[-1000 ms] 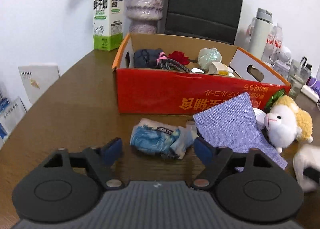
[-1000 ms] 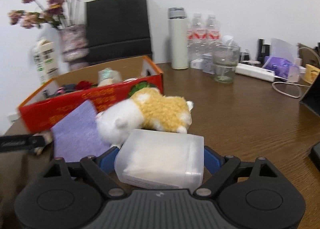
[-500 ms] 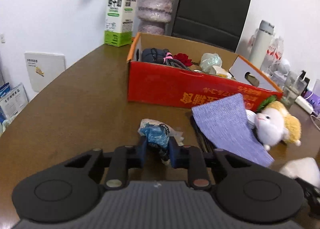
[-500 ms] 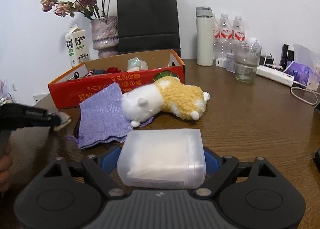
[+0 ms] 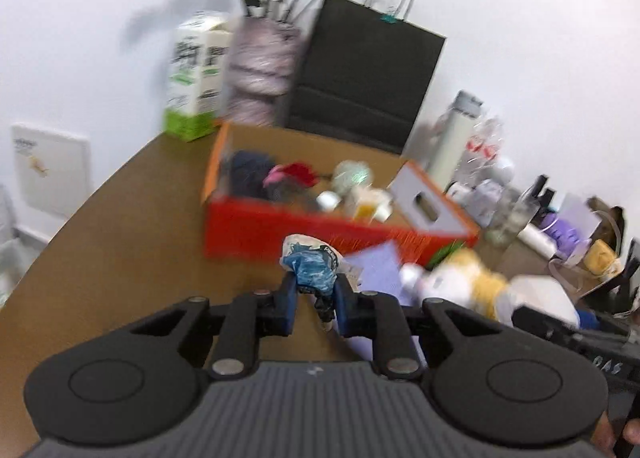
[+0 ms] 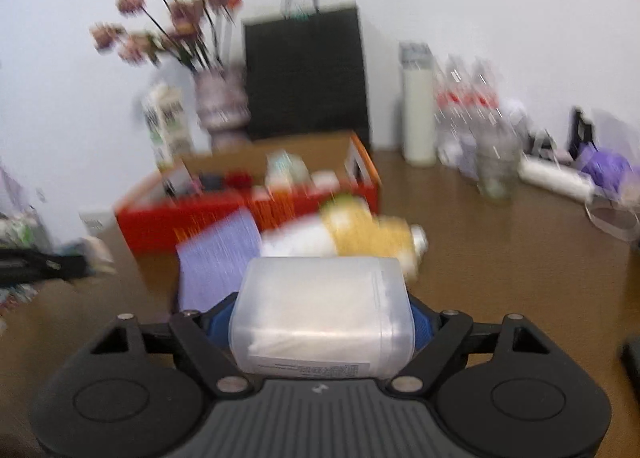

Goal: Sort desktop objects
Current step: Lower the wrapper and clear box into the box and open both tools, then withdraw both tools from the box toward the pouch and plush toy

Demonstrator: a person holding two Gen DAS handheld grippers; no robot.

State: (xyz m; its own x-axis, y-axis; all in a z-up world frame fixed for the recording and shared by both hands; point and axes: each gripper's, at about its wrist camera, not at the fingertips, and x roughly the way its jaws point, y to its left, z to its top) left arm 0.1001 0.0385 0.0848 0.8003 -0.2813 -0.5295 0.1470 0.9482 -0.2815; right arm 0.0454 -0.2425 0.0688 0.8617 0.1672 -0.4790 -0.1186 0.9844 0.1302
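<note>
Currently, status by item:
Crumpled blue-and-white plastic packet [image 5: 310, 266]: pinched between the blue pads of the left gripper [image 5: 314, 300], clear of the brown wooden table [image 5: 120, 242], in front of the red cardboard box [image 5: 280, 230].
Left gripper: jaws have just been closing and now press on the packet from both sides.
Translucent white plastic container [image 6: 322, 314]: lies sideways between the blue pads of the right gripper [image 6: 322, 322], both pads touching its ends.
Right gripper: jaws stand wide, clamped on the container.
Red cardboard box: open top, holds several small items; blurred.
Lilac woven cloth [image 6: 220, 258]: on the table, just in front of the box.
White-and-yellow plush toy [image 6: 352, 234]: lies beside the cloth, just beyond the container.
Background: black paper bag [image 5: 360, 78], milk carton [image 5: 196, 74] and vase of dried flowers [image 5: 260, 62] stand by the wall behind the box.
</note>
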